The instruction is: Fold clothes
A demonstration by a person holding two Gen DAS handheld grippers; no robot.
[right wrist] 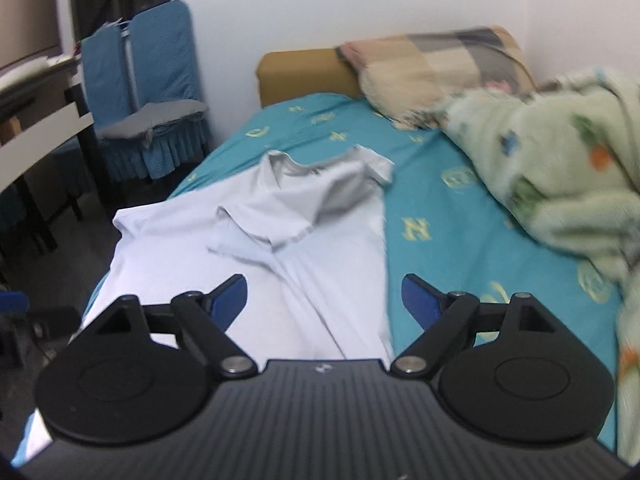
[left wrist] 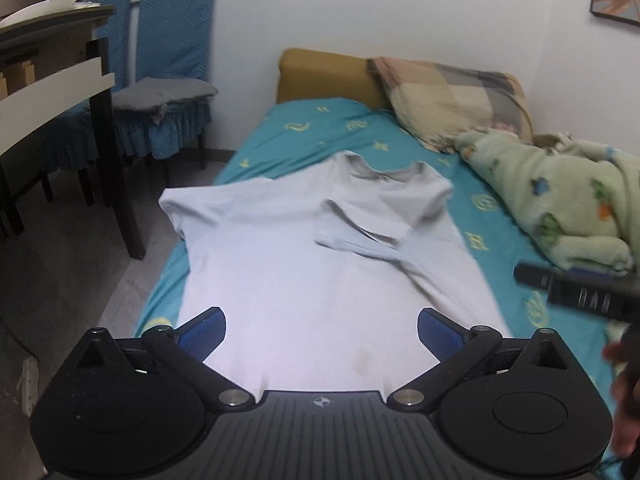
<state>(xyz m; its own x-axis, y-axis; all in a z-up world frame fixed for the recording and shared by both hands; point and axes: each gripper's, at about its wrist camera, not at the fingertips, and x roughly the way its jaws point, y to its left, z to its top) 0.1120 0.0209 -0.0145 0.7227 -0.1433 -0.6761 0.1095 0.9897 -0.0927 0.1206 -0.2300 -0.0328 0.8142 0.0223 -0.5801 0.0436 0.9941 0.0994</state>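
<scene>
Left wrist view: we see the pale grey T-shirt (left wrist: pixel 304 264) spread on the bed's teal sheet (left wrist: pixel 480 200), its right sleeve (left wrist: pixel 372 220) folded across the chest. Our left tongs (left wrist: pixel 322 330) hang released above the hem, nothing between the blue pads. At the right edge our right tongs (right wrist: pixel 324 300) show blurred; their own view has them spread wide over the shirt's folded edge, gripping nothing. A green blanket (right wrist: pixel 560 168) lies bunched beside a pillow (right wrist: pixel 432 68).
</scene>
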